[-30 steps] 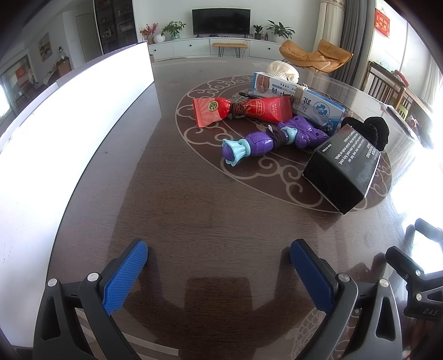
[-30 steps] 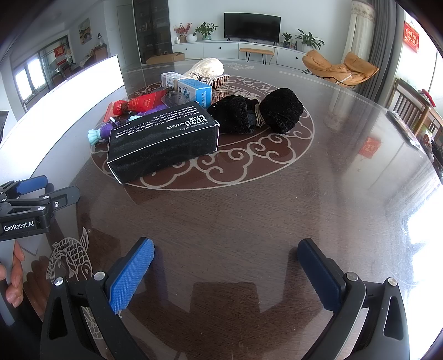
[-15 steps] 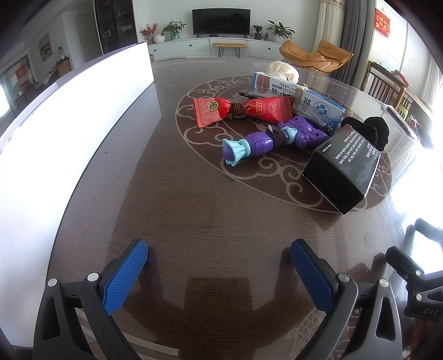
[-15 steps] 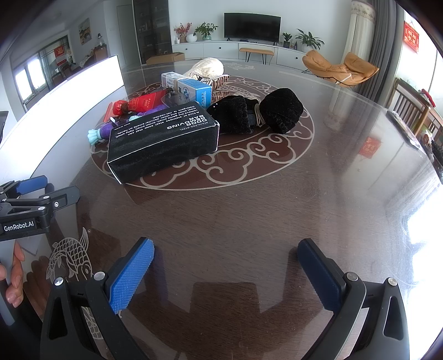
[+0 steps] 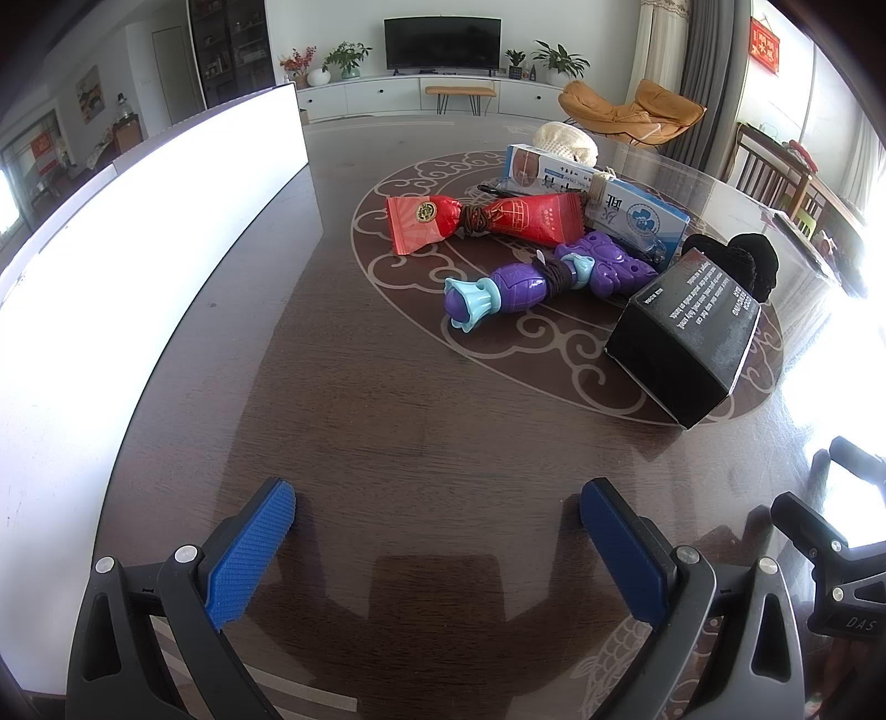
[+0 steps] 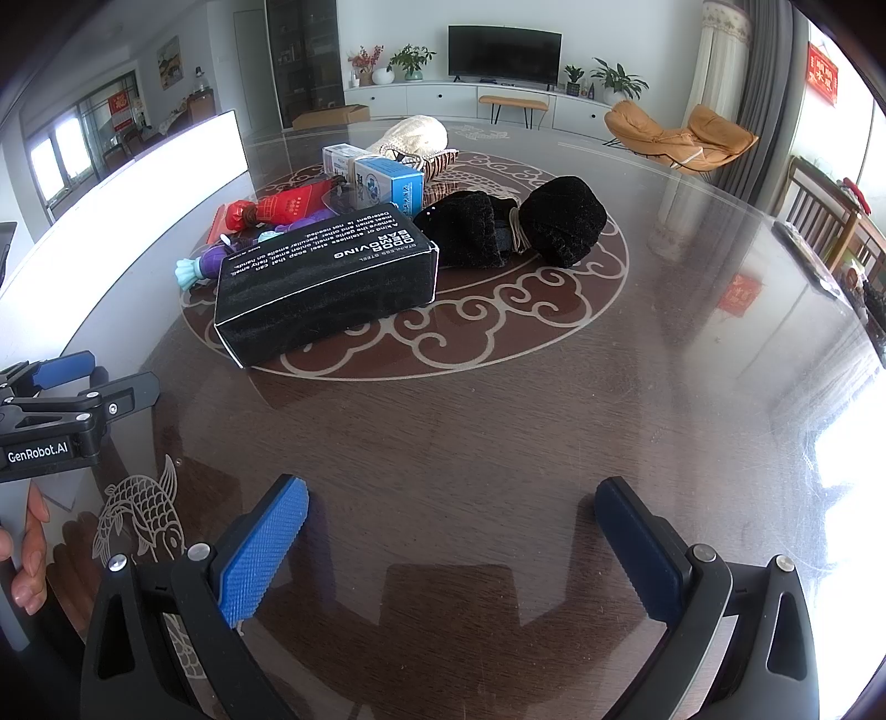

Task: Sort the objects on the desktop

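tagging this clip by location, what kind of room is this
Most likely a home living and dining room. A flat television sits on a long white cabinet with potted plants, an orange lounge chair stands nearby, and the objects lie on a large dark wooden table with a decorative inlay.

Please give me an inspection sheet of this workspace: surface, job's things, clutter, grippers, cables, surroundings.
Surface: dark wooden table with pale swirl inlay, glossy.
Job's things: black box, black fabric bundle, purple toy, red packet, blue-white box, cream knitted item, grouped close together on the inlay.
Clutter: nothing seen.
Grippers: left gripper and right gripper both open, holding nothing, short of the pile.
Cables: nothing seen.
Surroundings: white board at the table's left; television, orange chair behind.
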